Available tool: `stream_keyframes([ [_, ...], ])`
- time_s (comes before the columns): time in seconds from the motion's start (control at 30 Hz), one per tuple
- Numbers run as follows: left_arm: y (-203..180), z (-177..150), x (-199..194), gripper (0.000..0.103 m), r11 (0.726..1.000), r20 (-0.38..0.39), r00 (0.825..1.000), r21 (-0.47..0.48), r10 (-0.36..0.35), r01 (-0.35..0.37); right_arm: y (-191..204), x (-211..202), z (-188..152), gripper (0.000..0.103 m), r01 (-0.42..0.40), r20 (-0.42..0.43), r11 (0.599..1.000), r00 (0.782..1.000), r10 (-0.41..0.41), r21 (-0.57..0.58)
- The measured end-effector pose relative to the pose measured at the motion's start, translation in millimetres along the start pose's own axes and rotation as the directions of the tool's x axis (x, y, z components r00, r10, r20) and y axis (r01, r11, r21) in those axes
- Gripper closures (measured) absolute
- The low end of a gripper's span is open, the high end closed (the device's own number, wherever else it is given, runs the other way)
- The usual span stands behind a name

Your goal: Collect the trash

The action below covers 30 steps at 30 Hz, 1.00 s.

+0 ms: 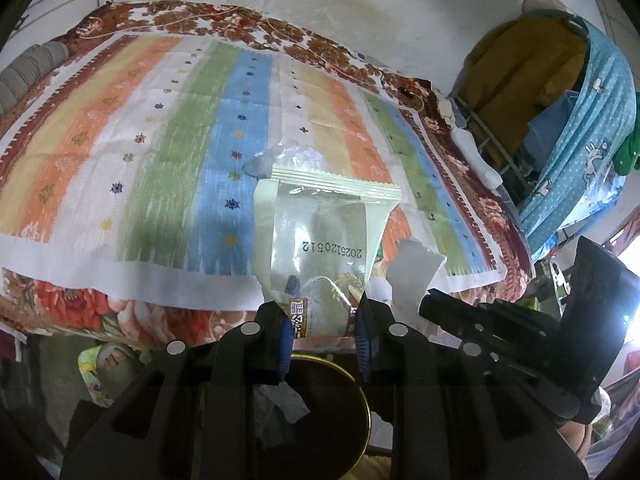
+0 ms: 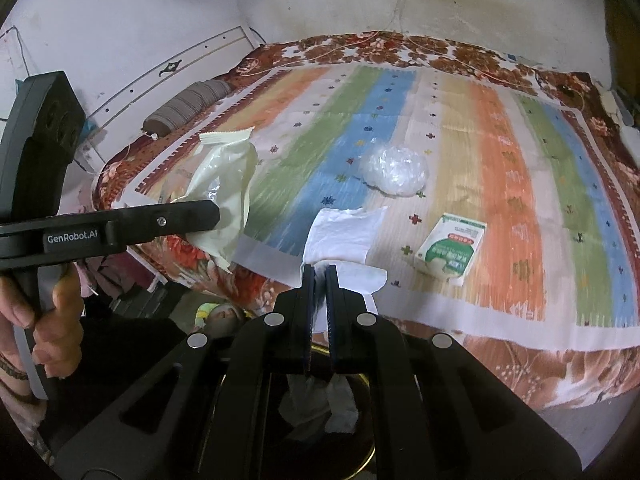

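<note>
**Both claws gripping litter at the bed's edge**

The left gripper (image 1: 325,330) has its blue-padded jaws partly closed on the lower end of a clear plastic snack wrapper (image 1: 320,232), cream at its sides and printed with a date code; the wrapper stands up from the jaws over the near edge of the bed. The right gripper (image 2: 319,276) is pinched almost fully together on a crumpled white paper tissue (image 2: 344,232), which fans out above the jaws and hangs in a loose wad below them.

In the right wrist view, the left gripper comes in from the left side, held by a hand (image 2: 44,320), with the wrapper rising from its tip.

Both grippers sit over a round dark bin with a brass-coloured rim (image 1: 366,404), which stands on the floor just beside the bed.

On the striped cloth of orange, green, blue and cream (image 2: 500,160) that covers the bed lie two more pieces: a crumpled ball of clear plastic film (image 2: 394,170) and, nearer the edge, a small green-and-white cardboard box (image 2: 450,254). The two lie near each other but apart.
</note>
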<state>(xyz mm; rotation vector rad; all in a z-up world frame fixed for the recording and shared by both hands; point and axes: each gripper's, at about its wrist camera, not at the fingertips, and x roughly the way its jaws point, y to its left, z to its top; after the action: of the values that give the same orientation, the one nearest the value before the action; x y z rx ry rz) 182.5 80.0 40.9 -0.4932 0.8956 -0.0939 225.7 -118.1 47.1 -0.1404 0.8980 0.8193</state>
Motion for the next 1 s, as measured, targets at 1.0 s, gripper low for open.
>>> stream_keyframes([
  [1.0,-12.6,-78.8,-6.7,0.079,1.000,-0.035,0.999,0.013,0.003,-0.002,13.3,-15.2,-81.3,0.098,-0.048,-0.039,0.997,0.998,0.051,0.062],
])
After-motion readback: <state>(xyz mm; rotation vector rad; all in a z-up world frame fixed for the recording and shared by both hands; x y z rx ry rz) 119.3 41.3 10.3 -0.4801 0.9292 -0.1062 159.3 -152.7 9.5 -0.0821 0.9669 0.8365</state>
